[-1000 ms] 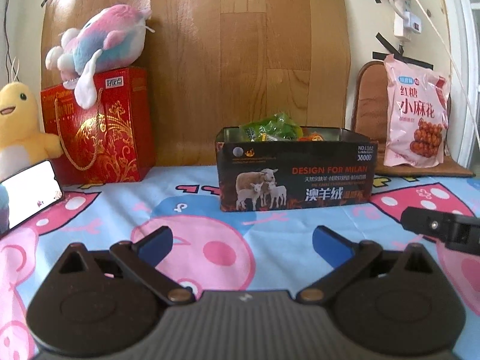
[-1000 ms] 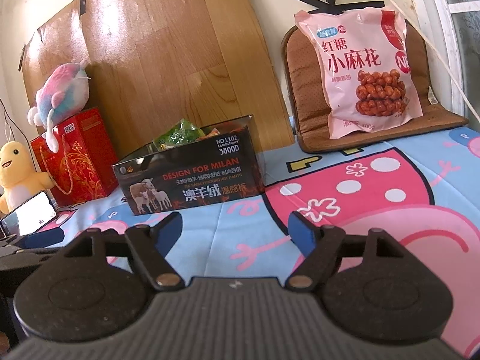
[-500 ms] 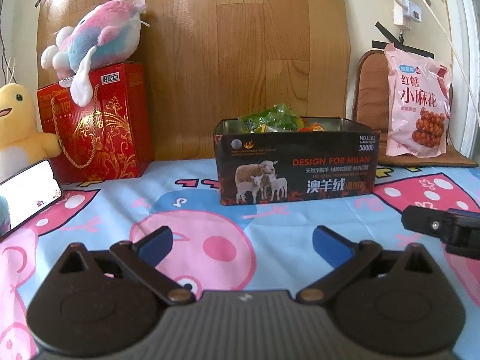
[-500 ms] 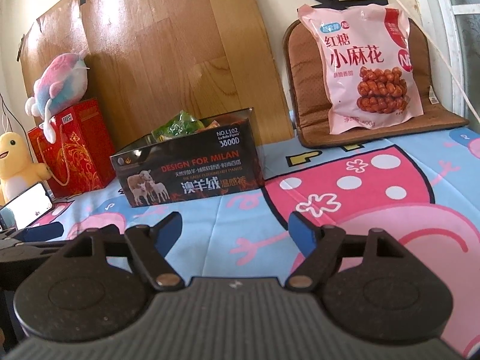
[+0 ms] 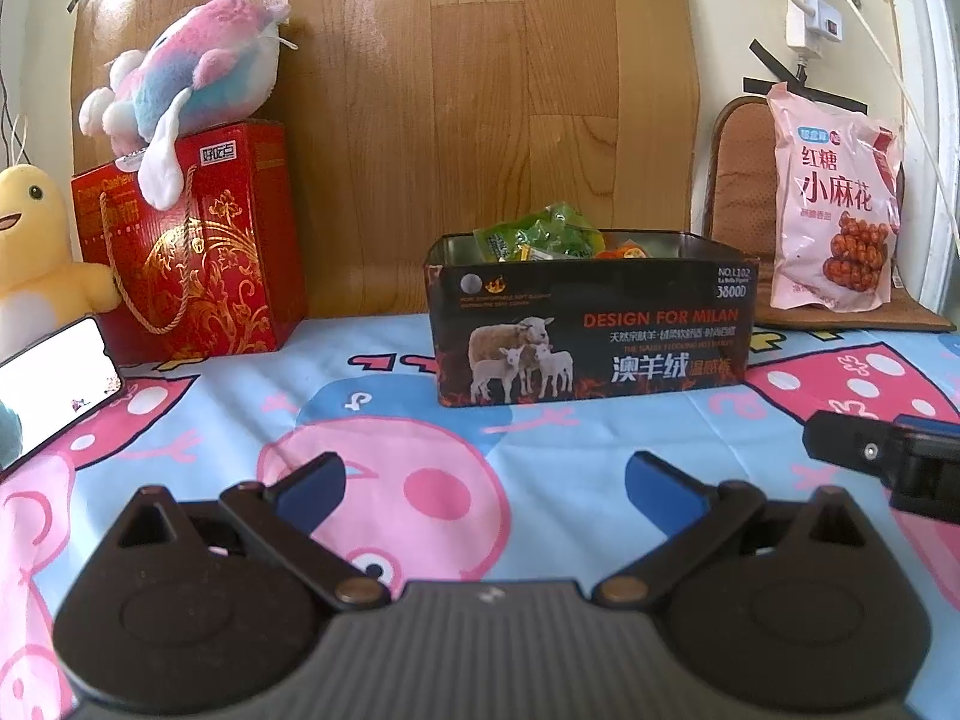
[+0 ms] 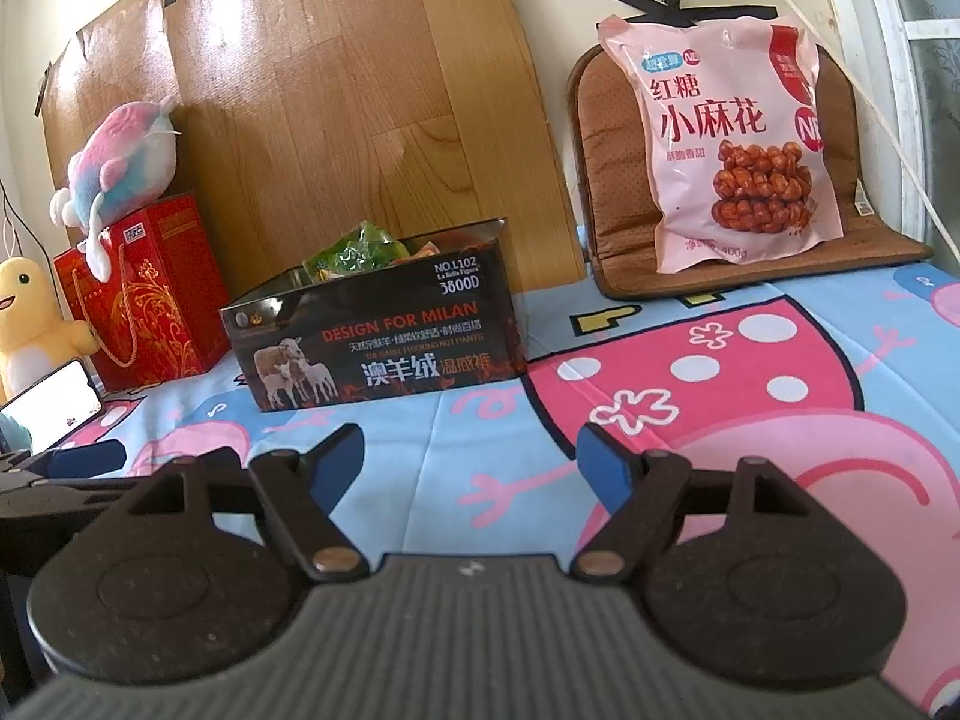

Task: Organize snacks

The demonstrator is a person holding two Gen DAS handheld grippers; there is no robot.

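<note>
Left wrist view: left gripper spread wide, nothing between its blue pads, low over the cartoon-print cloth.
Box: black tin box straight ahead on the cloth, green snack packets poking above its rim.
Pink bag: pink snack bag upright far right against a brown cushion.
Left side: red gift box with a plush fish on top.

Right wrist view: right gripper also parted and empty.
Pink bag: ahead to the right, well apart from the tin box.
</note>
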